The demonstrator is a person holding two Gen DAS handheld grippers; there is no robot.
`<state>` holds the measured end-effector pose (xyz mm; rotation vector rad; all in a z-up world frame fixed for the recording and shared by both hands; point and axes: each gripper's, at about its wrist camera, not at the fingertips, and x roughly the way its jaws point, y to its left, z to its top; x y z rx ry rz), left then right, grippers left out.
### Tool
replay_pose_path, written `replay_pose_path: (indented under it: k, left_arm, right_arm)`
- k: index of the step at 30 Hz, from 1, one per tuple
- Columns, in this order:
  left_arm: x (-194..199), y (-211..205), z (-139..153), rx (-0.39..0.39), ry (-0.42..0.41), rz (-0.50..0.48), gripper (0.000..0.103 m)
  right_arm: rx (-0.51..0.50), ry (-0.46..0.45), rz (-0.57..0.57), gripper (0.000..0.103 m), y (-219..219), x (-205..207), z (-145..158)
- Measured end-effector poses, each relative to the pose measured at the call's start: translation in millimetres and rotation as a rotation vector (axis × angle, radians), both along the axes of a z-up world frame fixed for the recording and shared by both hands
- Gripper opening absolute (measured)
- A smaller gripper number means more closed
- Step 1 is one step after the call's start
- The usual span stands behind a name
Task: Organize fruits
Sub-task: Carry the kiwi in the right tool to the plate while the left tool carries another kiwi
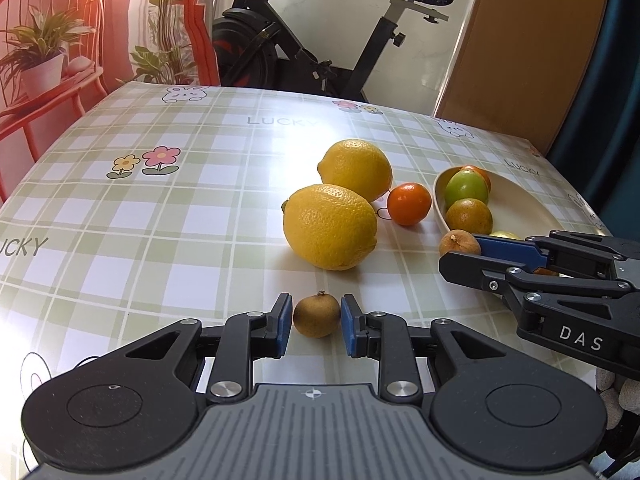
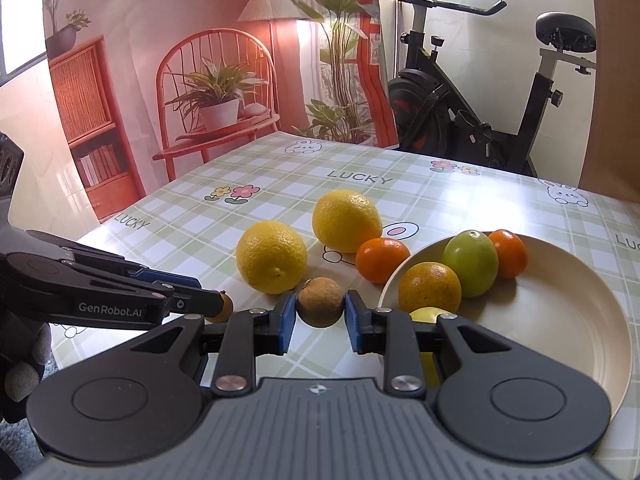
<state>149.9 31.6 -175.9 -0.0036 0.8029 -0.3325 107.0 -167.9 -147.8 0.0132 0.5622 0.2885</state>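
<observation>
Now each gripper holds one small brown fruit.
Left gripper point(image 1: 316, 322) and right gripper point(image 2: 320, 316) fingers squeeze theirs near the surface's front edge, beside the plate point(image 2: 560, 312); round fruit could slip and roll off.

Both wrist views low, close, facing across table point(image 1: 160, 208) — share lemons point(image 1: 330, 226), plate point(image 2: 560, 320).

Two large yellow lemons point(image 2: 271, 257) point(image 2: 346, 220) lie side by side left of the cream plate point(image 2: 560, 320), an orange mandarin point(image 2: 382, 260) between them and its rim. Inside the plate sit a speckled orange fruit point(image 2: 429, 287), a green one point(image 2: 472, 263) and another mandarin point(image 2: 509, 253). Two small brown fruits point(image 2: 320, 302) point(image 1: 316, 316) are each clamped between blue pads.
</observation>
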Motion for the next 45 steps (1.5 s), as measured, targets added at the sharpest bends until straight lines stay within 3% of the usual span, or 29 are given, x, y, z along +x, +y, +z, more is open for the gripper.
replay_pose_path:
  k: [13, 28, 35, 45]
  left_arm:
    - [-5, 0, 1, 0.008, -0.016, -0.005, 0.027]
    - [-11, -12, 29, -0.009, -0.111, -0.055, 0.027]
    - [-8, -37, 42, -0.011, -0.150, -0.122, 0.027]
    - [5, -86, 45, -0.028, -0.152, -0.234, 0.027]
  right_arm:
    - [0.017, 0.007, -0.016, 0.029, -3, 1, -1]
    - [0.034, -0.023, -0.039, 0.028, -11, -6, 5]
    - [0.039, -0.055, -0.078, 0.029, -22, -11, 11]
    - [0.031, -0.084, -0.231, 0.029, -68, -18, 7]
